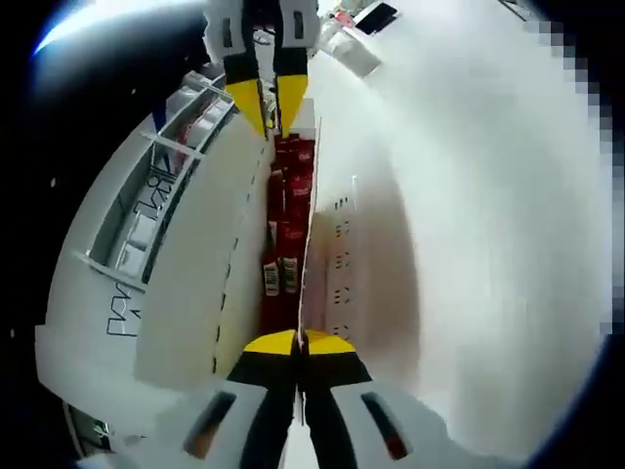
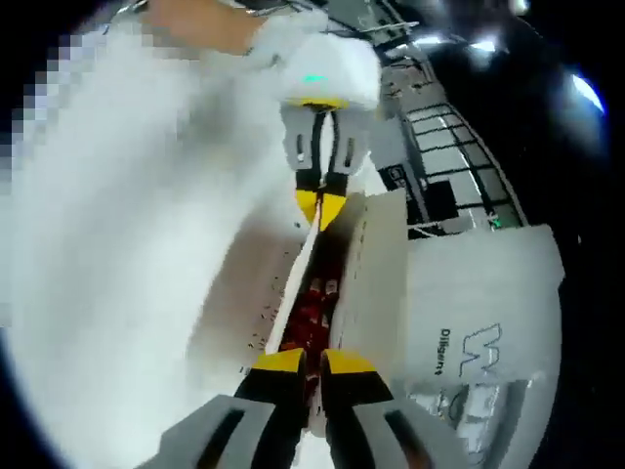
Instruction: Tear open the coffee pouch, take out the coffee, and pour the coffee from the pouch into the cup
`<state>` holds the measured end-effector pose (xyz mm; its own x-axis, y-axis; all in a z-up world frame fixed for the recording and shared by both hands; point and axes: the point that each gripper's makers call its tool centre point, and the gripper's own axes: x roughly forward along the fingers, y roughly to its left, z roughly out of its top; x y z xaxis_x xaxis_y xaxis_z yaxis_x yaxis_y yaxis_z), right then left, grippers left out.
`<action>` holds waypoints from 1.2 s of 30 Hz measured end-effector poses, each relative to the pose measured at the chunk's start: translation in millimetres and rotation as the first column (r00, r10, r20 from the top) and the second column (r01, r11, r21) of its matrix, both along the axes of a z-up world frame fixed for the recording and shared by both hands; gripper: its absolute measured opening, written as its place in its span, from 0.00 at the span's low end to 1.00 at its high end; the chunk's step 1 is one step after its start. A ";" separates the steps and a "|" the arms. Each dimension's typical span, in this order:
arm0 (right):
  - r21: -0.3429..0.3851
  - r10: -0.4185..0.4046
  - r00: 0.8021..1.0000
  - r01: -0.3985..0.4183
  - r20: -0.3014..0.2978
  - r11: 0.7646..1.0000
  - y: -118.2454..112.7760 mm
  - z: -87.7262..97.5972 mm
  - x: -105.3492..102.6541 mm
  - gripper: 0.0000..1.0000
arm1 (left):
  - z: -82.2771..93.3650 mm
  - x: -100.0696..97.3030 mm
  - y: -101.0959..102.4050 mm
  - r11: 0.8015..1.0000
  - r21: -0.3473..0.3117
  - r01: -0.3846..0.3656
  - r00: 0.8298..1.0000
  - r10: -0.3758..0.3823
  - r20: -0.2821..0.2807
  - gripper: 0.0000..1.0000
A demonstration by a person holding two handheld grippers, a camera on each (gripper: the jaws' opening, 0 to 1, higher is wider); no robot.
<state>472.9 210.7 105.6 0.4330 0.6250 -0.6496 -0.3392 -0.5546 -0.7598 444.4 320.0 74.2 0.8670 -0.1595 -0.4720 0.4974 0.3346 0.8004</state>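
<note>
A white coffee pouch point(image 1: 220, 254) is stretched between both grippers, its top edge split open along its length. Red coffee sachets point(image 1: 288, 225) show inside the slit. My left gripper point(image 1: 298, 344) is shut on the near end of the pouch rim. At the far end, my right gripper point(image 1: 270, 109) is pinching the rim. In the right gripper view the same pouch point(image 2: 376, 283) runs away from my right gripper point(image 2: 304, 364), which is shut on its edge. The red sachets point(image 2: 311, 315) lie in the gap, and the left gripper point(image 2: 320, 207) clamps the opposite end.
A person's white clothing point(image 1: 488, 215) fills the space close beside the pouch, also seen as white clothing point(image 2: 127, 225). A white panel with dark lettering point(image 2: 474, 342) and a rack-like frame point(image 1: 161, 186) lie on the pouch's other side. A dark flat item point(image 1: 376, 18) lies further off.
</note>
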 end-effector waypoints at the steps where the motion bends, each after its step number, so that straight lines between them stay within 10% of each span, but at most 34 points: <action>1: -0.011 0.006 1.000 -0.006 0.009 1.000 0.4 -1.7 2.3 0.08 | 0.9 -0.6 0.0 1.000 -0.004 -0.001 1.000 0.001 -0.002 0.04; 14: -0.243 0.181 0.963 -0.131 0.200 0.961 13.8 -15.5 21.0 0.08 | 5.1 -6.4 -3.3 1.000 -0.024 -0.004 1.000 0.003 -0.003 0.04; 22: -0.270 0.196 0.957 -0.135 0.216 0.953 21.3 -17.8 27.2 0.05 | 8.7 -7.9 -5.1 0.999 -0.043 -0.005 1.000 0.006 0.007 0.04; 36: -0.246 0.083 0.996 -0.076 0.019 0.966 20.7 15.8 23.4 0.02 | 17.0 -2.4 -2.1 0.995 -0.099 -0.010 1.000 0.009 -0.012 0.05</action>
<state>496.3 231.4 121.4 0.4095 0.4812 -0.7751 -0.2664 -0.7495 -0.6061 442.0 317.8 91.3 0.8632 -0.1977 -0.4645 0.5029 0.4170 0.7571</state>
